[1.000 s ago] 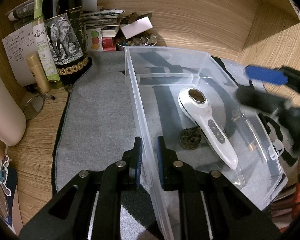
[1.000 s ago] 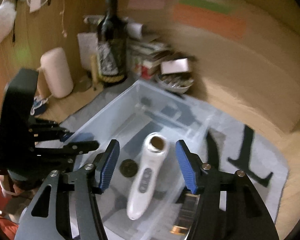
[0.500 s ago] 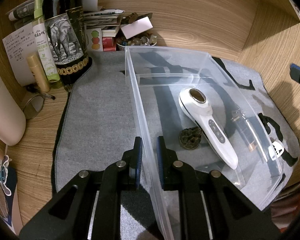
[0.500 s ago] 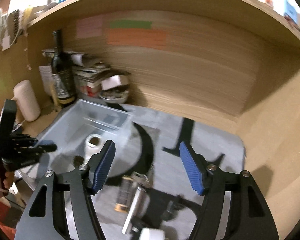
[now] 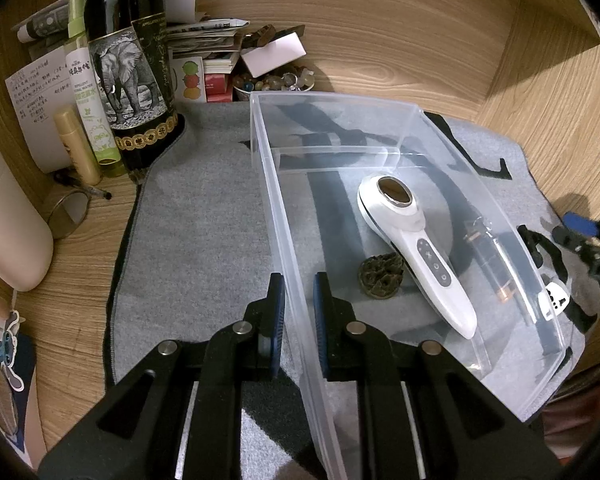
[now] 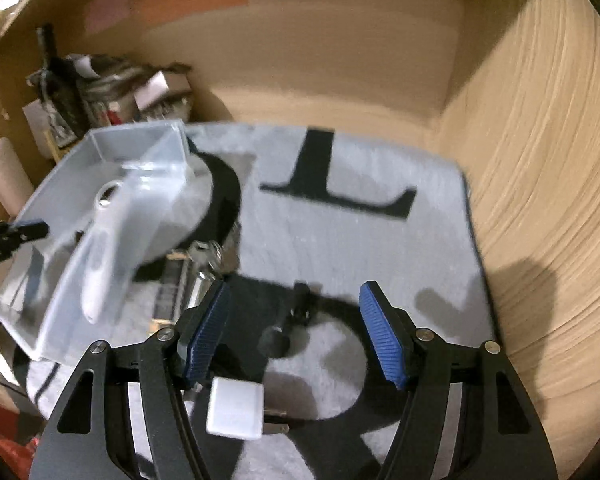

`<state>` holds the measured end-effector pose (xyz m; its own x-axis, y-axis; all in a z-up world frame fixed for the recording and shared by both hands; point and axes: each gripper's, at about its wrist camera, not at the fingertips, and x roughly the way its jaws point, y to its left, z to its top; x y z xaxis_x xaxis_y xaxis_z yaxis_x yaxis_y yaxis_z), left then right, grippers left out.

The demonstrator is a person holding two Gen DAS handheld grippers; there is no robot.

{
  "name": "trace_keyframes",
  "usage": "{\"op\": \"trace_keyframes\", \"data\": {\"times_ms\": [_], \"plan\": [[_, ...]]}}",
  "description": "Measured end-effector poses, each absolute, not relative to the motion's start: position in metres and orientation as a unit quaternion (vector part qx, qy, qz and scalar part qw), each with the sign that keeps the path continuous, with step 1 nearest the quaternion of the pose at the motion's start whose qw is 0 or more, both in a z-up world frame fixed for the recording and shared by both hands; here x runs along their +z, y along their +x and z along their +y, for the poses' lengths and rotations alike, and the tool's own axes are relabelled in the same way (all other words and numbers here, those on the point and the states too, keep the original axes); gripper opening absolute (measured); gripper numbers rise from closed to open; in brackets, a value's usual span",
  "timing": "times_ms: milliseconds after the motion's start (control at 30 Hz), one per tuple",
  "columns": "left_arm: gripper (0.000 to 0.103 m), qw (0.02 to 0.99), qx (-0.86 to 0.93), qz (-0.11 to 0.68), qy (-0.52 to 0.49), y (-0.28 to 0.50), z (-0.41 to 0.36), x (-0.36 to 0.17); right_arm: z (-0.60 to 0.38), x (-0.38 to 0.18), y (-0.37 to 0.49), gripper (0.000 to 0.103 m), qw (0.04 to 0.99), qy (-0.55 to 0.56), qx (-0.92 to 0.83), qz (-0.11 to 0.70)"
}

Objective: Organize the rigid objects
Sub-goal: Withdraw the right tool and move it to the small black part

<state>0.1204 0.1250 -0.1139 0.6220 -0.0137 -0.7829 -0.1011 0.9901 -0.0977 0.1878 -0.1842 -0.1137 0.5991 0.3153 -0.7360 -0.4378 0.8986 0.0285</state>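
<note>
Here the clear plastic bin (image 5: 404,120) sits on the grey felt mat (image 5: 204,216), holding a white handheld device (image 5: 416,240) laid diagonally and a small dark round ornament (image 5: 381,278) touching its handle. The left gripper (image 5: 299,308) pinches the bin's near-left wall, one pad inside and one outside. Just outside the bin's right wall lie a key bunch (image 6: 206,254) and a small dark bottle (image 6: 172,292). The right gripper (image 6: 296,332) hovers over the mat there with its blue pads spread and nothing between them; below it rest a white plug adapter (image 6: 236,410) and a small black object (image 6: 296,312). A wine bottle (image 5: 130,68) stands at the mat's far-left corner.
</note>
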Motion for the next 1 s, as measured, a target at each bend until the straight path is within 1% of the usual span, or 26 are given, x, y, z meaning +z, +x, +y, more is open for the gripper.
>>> {"op": "trace_keyframes", "data": {"times_ms": [333, 400, 433, 467, 533, 567, 633, 1000], "plan": [[0.014, 0.898, 0.024, 0.434, -0.067, 0.120, 0.126, -0.114, -0.183, -0.143, 0.213, 0.063, 0.876, -0.054, 0.205, 0.433], [0.014, 0.898, 0.024, 0.434, -0.067, 0.120, 0.126, -0.114, -0.182, -0.149, 0.217, 0.054, 0.872, -0.052, 0.207, 0.441], [0.014, 0.898, 0.024, 0.434, -0.067, 0.120, 0.126, -0.114, -0.182, -0.151, 0.218, 0.047, 0.868, -0.053, 0.210, 0.447], [0.014, 0.898, 0.024, 0.434, -0.067, 0.120, 0.126, -0.115, -0.181, -0.154, 0.220, 0.042, 0.864, -0.052, 0.213, 0.452], [0.014, 0.898, 0.024, 0.433, -0.067, 0.120, 0.126, -0.114, -0.181, -0.157, 0.221, 0.040, 0.860, -0.048, 0.218, 0.459], [0.014, 0.899, 0.024, 0.433, -0.067, 0.121, 0.126, -0.115, -0.182, -0.156, 0.220, 0.033, 0.862, -0.048, 0.219, 0.455], [0.014, 0.898, 0.024, 0.433, -0.066, 0.120, 0.126, -0.114, -0.183, -0.155, 0.220, 0.024, 0.859, -0.040, 0.229, 0.456], [0.014, 0.898, 0.023, 0.433, -0.067, 0.120, 0.126, -0.115, -0.176, -0.137, 0.214, 0.022, 0.872, -0.053, 0.238, 0.424]]}}
